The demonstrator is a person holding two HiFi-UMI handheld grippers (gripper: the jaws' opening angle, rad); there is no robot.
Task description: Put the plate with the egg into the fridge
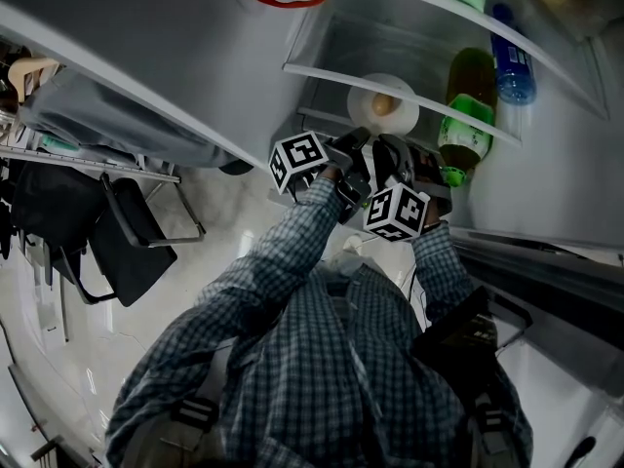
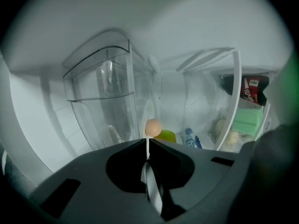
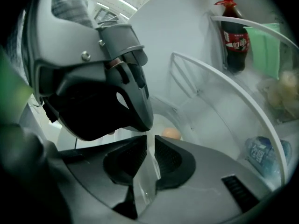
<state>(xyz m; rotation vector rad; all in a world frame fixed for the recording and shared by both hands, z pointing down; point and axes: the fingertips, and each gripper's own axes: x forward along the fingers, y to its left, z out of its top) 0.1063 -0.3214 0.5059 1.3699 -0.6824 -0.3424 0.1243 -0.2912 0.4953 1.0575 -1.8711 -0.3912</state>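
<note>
White and round, the plate (image 1: 365, 94) carried a brown egg (image 1: 384, 104) on its middle and hung at the front edge of a shelf (image 1: 336, 74) inside the open fridge (image 2: 196, 31). Whether it rested on that shelf could not be told. Both grippers held it from the near side, close together, at the ends of checked sleeves (image 1: 292, 242). The left gripper (image 2: 147, 141) had its jaws pressed together on the plate's thin rim, with the egg showing just past their tips. The right gripper (image 3: 149, 141) pinched the rim beside it, its jaws parted only by the plate's edge. A green bottle (image 1: 471, 105) and a blue-capped bottle (image 1: 514, 66) stood in the door rack to the right. A cola bottle (image 3: 233, 36) stood higher up, and a clear drawer (image 2: 103, 101) stood to the left.
</note>
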